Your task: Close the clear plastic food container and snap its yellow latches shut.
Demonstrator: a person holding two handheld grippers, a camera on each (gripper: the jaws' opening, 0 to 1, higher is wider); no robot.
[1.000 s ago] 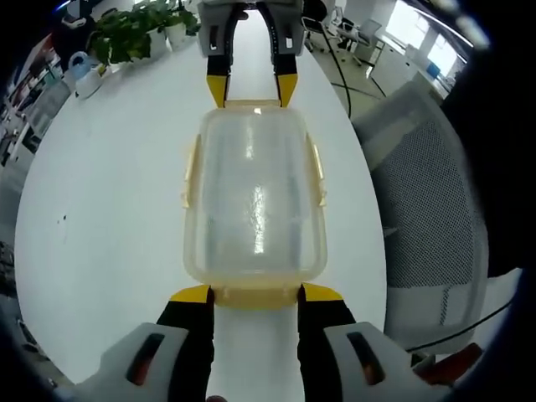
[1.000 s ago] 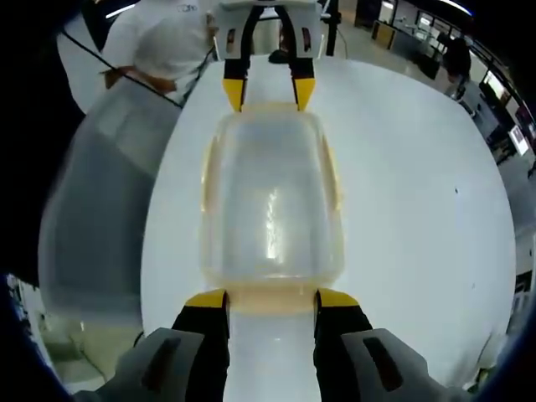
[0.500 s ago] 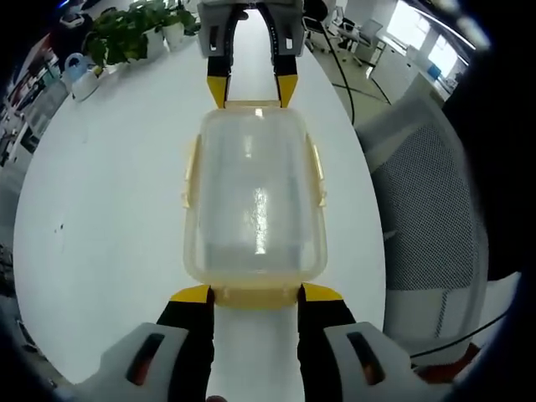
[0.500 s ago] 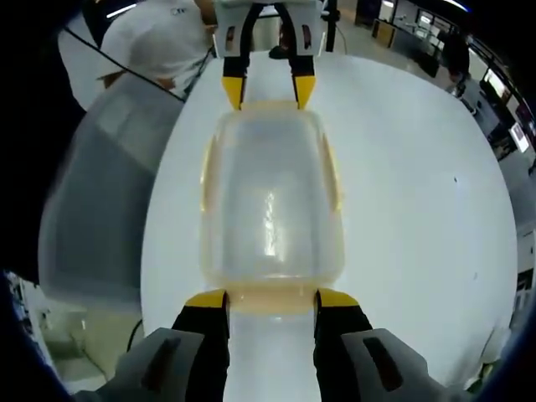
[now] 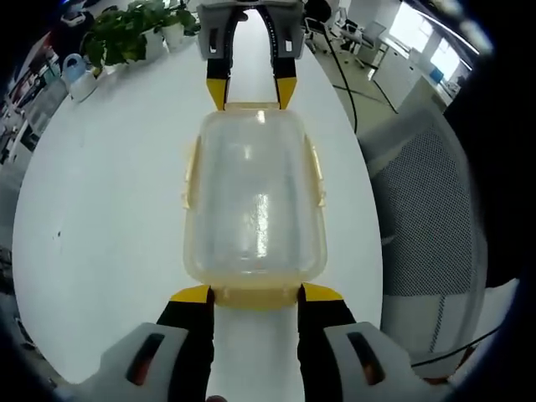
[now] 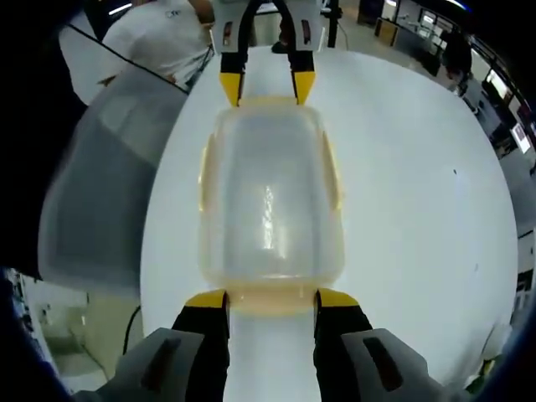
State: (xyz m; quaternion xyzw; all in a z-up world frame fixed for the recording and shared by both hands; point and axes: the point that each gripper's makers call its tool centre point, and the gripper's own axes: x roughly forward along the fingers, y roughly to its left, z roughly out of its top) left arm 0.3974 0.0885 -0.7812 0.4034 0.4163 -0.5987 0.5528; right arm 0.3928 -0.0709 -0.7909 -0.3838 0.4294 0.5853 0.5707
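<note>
One container is seen on the white table, lid on. Two grippers, left and right, are spread wide at its opposite short ends.

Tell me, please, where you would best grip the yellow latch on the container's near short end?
Probably the flap's free lower edge of the latch, coming from the left tongs side along the container: the flap lies across the short end, between the open jaws.
</note>
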